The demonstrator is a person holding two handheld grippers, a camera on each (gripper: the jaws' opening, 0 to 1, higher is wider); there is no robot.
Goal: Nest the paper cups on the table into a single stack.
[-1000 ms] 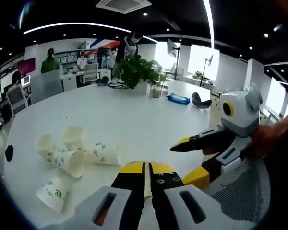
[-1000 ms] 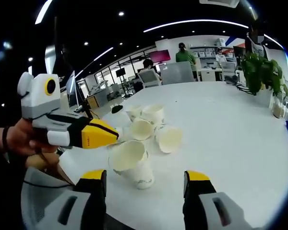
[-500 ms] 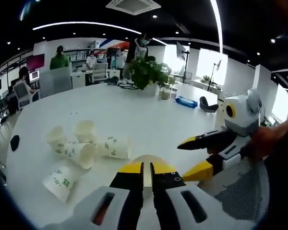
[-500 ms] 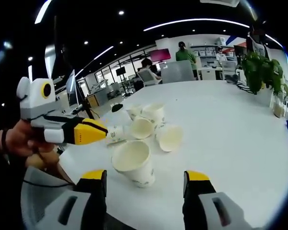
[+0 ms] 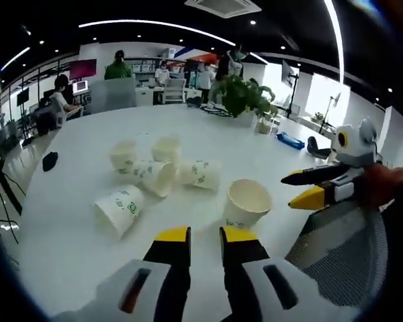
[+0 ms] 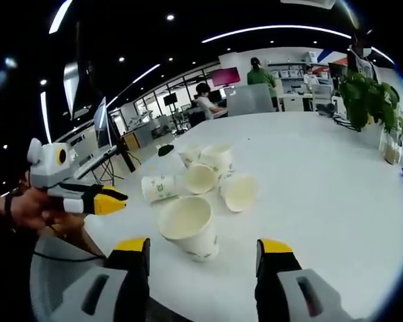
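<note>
Paper cups, white with green print, six of them loose on the round white table (image 5: 74, 255), none nested yet.

Left gripper view: one upright white paper cup (image 5: 246, 203) stands nearest, mouth up, just beyond the left gripper (image 5: 204, 236); its yellow-tipped jaws sit close together with a narrow gap, nothing between them; a cup lying on its side (image 5: 119, 208) is off to the left, and a cluster of four cups (image 5: 162, 168) sits further back, two on their sides and touching, two more behind; right gripper (image 5: 307, 188) comes in from the right, held in a hand, jaws apart and empty, hovering off the table edge beside the upright cup; a dark green potted plant (image 5: 247, 98) and a small black object (image 5: 50, 161) stand well clear.

Right gripper view: right gripper (image 6: 205, 247) jaws wide apart, empty, lined up on the upright cup (image 6: 190, 227); cluster (image 6: 211, 174) behind it; left gripper (image 6: 93, 198) low at the left, near the table edge, held in a hand.

Handling, my read: cups are very light, thin-walled, crush easily and skate on the smooth top; pinch one wall at the rim, gently, or span the body with light force; the upright one is the likely stack base.
</note>
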